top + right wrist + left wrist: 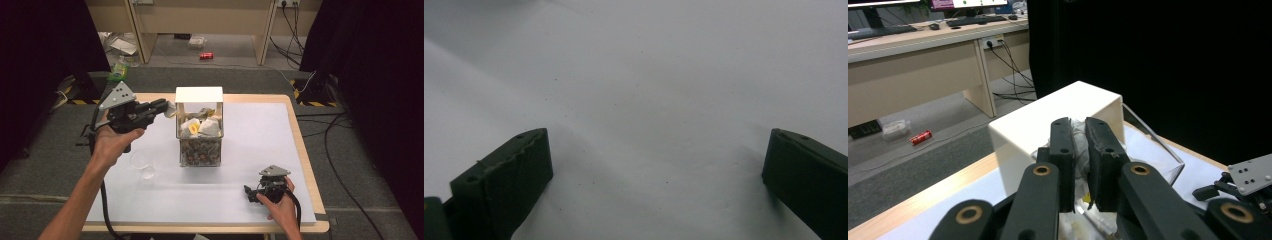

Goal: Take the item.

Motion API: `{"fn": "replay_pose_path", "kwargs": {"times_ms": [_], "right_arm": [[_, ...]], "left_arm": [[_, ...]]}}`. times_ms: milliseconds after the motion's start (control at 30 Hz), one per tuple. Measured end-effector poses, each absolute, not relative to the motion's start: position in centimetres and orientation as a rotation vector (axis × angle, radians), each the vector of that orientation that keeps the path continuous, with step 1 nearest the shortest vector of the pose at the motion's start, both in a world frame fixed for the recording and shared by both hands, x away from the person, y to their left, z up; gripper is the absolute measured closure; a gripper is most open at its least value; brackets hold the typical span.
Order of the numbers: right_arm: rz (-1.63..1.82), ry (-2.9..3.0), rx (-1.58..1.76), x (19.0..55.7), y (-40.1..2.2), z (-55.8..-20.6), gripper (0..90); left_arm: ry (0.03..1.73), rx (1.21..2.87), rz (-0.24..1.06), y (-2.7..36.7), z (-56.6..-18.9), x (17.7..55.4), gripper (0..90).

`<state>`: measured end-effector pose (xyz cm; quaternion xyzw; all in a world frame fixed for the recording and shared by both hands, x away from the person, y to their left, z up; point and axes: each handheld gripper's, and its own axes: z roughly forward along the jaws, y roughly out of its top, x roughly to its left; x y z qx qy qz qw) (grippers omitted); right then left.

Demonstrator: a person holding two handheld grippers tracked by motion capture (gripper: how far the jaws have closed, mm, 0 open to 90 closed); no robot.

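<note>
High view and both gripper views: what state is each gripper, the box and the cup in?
left gripper: shut on a pale packet, raised beside the box.
right gripper: open, low over the white sheet.
clear box: upright, white lid on top, packets inside.
clear cup: upright on the sheet, apparently empty.

High view above the near edge, looking forward and down on the whole table (pixel 300 150), left gripper view close behind the white-lidded box (pixel 1058 112), also mid-table in high view, right gripper view nearly against the white tabletop.
</note>
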<state>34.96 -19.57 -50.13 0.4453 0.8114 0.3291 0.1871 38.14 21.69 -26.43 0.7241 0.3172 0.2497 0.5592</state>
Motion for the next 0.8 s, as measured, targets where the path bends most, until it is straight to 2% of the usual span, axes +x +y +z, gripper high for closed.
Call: {"fn": "replay_pose_path", "kwargs": {"times_ms": [233, 800], "right_arm": [[0.926, 2.284, 1.254, 35.0, -19.6, -50.1, 0.4], [0.928, 2.282, 1.258, 34.9, -19.5, -50.1, 0.3]], "left_arm": [[0.772, 1.693, 0.612, 23.7, -27.3, 37.5, 82.0], [0.853, 1.672, 0.617, 28.0, -32.1, 36.1, 81.8]]}}
